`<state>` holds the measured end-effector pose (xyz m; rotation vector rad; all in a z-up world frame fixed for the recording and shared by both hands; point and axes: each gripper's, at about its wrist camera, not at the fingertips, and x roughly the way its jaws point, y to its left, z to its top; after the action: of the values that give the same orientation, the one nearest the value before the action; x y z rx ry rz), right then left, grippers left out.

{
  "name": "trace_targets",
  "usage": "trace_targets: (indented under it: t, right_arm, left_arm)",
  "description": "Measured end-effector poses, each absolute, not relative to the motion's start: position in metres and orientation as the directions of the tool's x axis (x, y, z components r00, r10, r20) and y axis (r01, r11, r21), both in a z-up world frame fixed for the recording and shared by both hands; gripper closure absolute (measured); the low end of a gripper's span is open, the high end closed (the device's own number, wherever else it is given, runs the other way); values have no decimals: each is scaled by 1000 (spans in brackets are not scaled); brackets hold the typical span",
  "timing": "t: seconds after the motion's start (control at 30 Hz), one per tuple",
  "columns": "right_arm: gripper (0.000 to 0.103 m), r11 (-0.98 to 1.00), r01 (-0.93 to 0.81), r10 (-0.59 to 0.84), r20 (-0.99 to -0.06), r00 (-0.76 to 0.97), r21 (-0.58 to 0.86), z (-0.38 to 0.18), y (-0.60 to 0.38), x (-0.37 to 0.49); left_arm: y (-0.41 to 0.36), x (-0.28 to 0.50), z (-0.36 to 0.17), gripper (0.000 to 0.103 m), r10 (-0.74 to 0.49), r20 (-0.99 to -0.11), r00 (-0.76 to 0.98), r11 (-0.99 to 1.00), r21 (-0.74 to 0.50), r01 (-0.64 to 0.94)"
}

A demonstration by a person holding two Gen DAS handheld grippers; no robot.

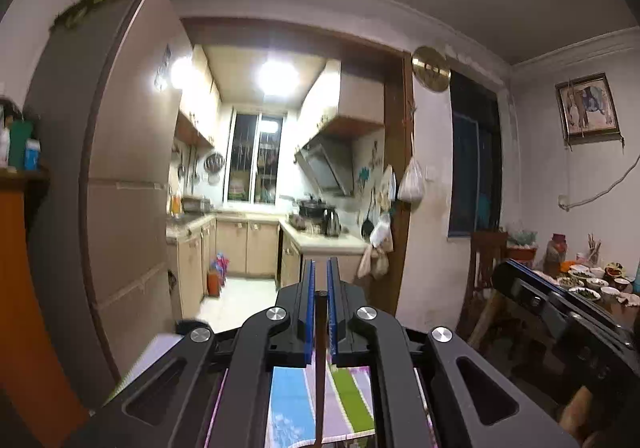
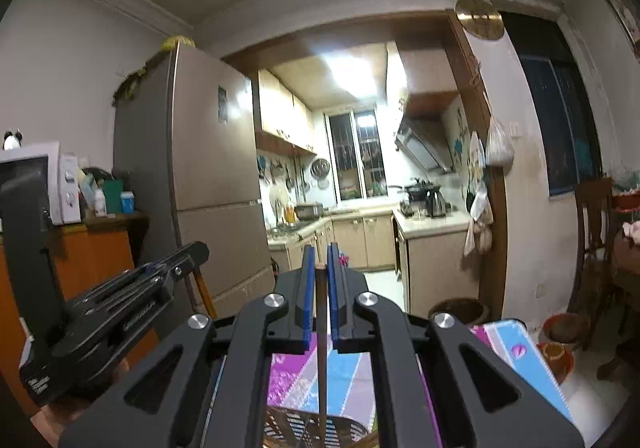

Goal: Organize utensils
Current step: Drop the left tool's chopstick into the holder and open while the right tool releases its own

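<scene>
My left gripper (image 1: 320, 280) is raised and points toward the kitchen; its blue-padded jaws are shut on a thin dark chopstick (image 1: 320, 368) that hangs down between them. My right gripper (image 2: 320, 260) is likewise shut on a thin brown chopstick (image 2: 322, 360), whose lower end reaches down to a woven brown utensil basket (image 2: 316, 430) at the bottom edge. Each gripper shows in the other's view: the right one (image 1: 560, 304) at the right, the left one (image 2: 132, 288) at the left.
A striped colourful cloth (image 2: 348, 376) covers the surface below me. A fridge (image 2: 200, 176) stands left of the kitchen doorway, with an orange cabinet (image 2: 92, 260) and microwave (image 2: 36, 176) beside it. A dining table with bowls (image 1: 588, 280) and a chair (image 1: 484, 272) stand at the right.
</scene>
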<state>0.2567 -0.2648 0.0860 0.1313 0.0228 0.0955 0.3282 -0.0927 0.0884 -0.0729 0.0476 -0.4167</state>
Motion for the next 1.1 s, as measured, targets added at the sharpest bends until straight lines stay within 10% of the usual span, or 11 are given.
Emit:
trace_targets:
  t: [0.33, 0.4, 0.73, 0.83, 1.0, 1.1]
  right_arm:
    - [96, 992, -76, 91, -142, 986, 105, 28, -242, 273]
    - [67, 992, -64, 79, -146, 986, 106, 32, -242, 272]
    - [57, 992, -51, 44, 61, 997, 118, 104, -281, 157]
    - [48, 993, -24, 11, 114, 993, 117, 117, -299, 106]
    - [5, 992, 31, -50, 147, 988, 126, 118, -329, 24]
    - [5, 991, 112, -119, 114, 986, 67, 102, -339, -22]
  left_arm:
    - [-95, 331, 30, 96, -364, -100, 926, 932, -43, 361]
    - [-90, 325, 28, 96, -358, -103, 928, 934, -43, 355]
    - [-27, 242, 99, 95, -354, 86, 931, 928, -94, 361]
    - [-1, 200, 115, 75, -317, 145, 937, 939, -92, 332]
    - [40, 120, 115, 62, -278, 190, 942, 959, 0, 284]
    - [51, 87, 99, 40, -258, 155, 954, 966, 67, 250]
